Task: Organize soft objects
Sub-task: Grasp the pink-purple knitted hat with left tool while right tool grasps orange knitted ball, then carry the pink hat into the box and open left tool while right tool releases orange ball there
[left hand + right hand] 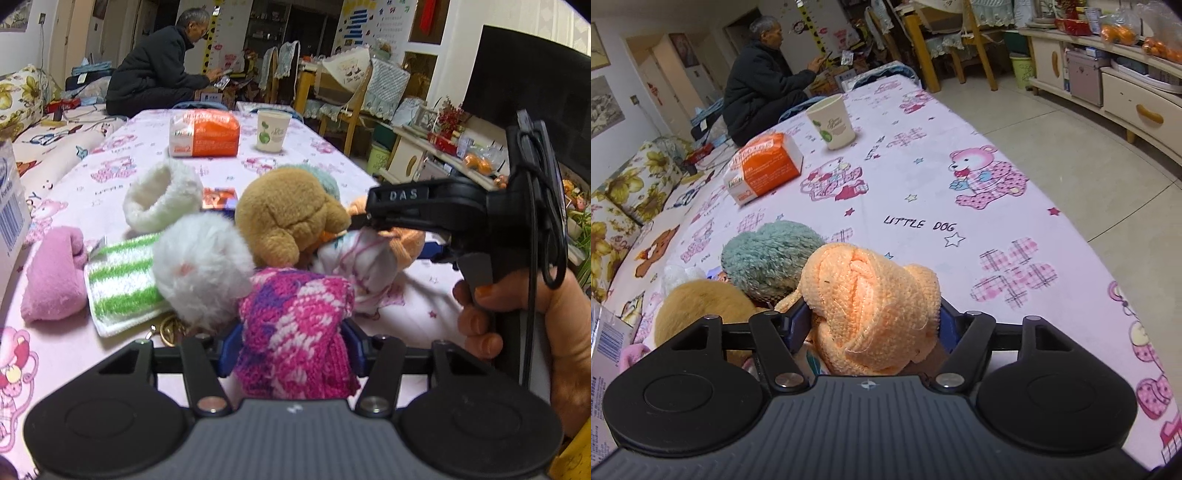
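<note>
My left gripper [293, 347] is shut on a pink, purple and white knitted piece [295, 332], at the near edge of a pile of soft things. The pile holds a white fluffy ball [201, 266], a brown plush toy [288, 221], a teal fuzzy item [325, 181], a white patterned cloth [354, 258], a green-striped cloth [122, 280], a pink sock [53, 273] and a white fuzzy cuff [159, 195]. My right gripper [871, 325] is shut on an orange knitted cloth [871, 302]. It reaches into the pile from the right [364, 221], beside the brown plush [701, 306] and teal item [768, 254].
An orange and white packet [205, 134] and a paper cup [272, 131] stand farther back on the pink printed tablecloth [960, 229]. A white box [9, 206] stands at the left edge. A person sits beyond the table [159, 70]. A cabinet [1108, 85] lines the right wall.
</note>
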{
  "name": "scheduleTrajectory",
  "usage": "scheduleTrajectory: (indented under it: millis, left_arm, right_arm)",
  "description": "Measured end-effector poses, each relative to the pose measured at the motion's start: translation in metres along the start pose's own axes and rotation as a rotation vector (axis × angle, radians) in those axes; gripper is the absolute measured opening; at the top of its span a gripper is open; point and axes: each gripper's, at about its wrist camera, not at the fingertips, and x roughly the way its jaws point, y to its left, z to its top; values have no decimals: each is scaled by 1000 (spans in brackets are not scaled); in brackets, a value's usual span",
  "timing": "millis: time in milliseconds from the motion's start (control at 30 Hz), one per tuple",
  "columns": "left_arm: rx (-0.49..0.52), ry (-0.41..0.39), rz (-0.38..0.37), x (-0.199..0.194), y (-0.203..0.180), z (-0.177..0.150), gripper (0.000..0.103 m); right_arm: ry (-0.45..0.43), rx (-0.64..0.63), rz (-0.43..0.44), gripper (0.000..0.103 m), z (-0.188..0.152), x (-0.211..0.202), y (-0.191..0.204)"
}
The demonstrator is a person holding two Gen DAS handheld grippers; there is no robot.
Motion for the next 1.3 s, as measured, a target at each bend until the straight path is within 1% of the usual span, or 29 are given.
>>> scheduleTrajectory:
  millis: [233,367,467,633,933,1033,1100,1233,1300]
  left_arm:
    - [-3,-76,-28,-16,3,8,55]
    - [-11,-116,-32,-25,8,10,55]
    - [-28,-136,-27,-32,14,12,55]
    - [-46,-167,-4,-41,25,15,55]
    - [-106,-203,50,-56,48,17,55]
    - [-123,-215,69,-60,54,17,55]
    - [-131,-224,81,-64,58,17,55]
    - [-158,-255,105,-75,67,18,55]
    - [-168,-273,117,-81,72,19,55]
  right_arm:
    - [-22,81,29,84,-3,-17,-11]
    - [-26,116,78,84,-5,-27,-11]
    - [-34,103,100,84,-5,-32,-5]
    - [-13,84,146,84,-10,-30,7]
    - [15,-24,212,84,-14,-21,31]
    - [9,-61,217,84,-12,-18,37]
    - [-1,-79,202,84,-7,-16,38]
    - [-21,-38,221,83,0,-20,32]
    - [-40,-31,227,83,3,-21,35]
